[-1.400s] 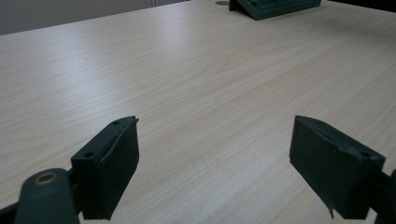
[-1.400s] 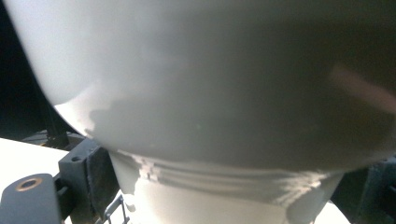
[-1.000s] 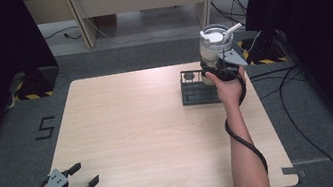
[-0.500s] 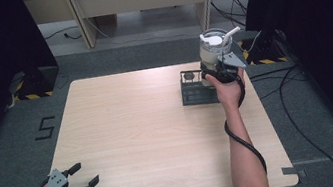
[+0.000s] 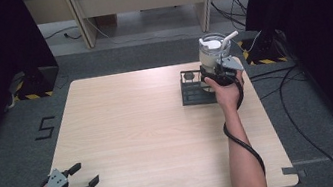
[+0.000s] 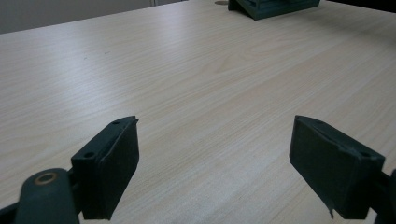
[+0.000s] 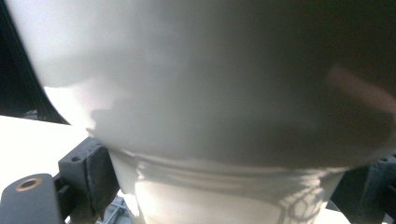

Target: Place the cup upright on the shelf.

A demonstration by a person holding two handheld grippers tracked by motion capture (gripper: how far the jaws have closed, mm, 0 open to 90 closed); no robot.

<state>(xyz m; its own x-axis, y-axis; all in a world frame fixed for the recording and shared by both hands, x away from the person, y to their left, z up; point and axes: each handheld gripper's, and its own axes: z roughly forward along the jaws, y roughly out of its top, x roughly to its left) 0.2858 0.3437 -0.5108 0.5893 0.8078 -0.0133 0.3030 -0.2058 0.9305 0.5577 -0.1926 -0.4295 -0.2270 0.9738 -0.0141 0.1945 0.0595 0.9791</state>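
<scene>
Jaws on the right gripper [image 5: 220,69] are clamped around the lower part of a pale translucent container [image 5: 213,51], one jaw on each side of it. Up close in the right gripper view the container [image 7: 224,116] sits right between the two jaws, wider above and narrowing with ridges where they press in. It's held up just beside the dark rack [image 5: 194,89], on the rack's right and slightly above it, at the far right part of the wooden surface [image 5: 150,131]. Something white with a short spout or handle pokes out of the container's top, can't tell exactly what.

Over on the left, the left gripper [image 5: 78,179] hangs at the near left corner of the surface, well apart from the rack, jaws spread wide with nothing between them. The left gripper view looks across bare wood between its jaws [image 6: 215,163], with the rack [image 6: 273,7] far off at the top edge.
</scene>
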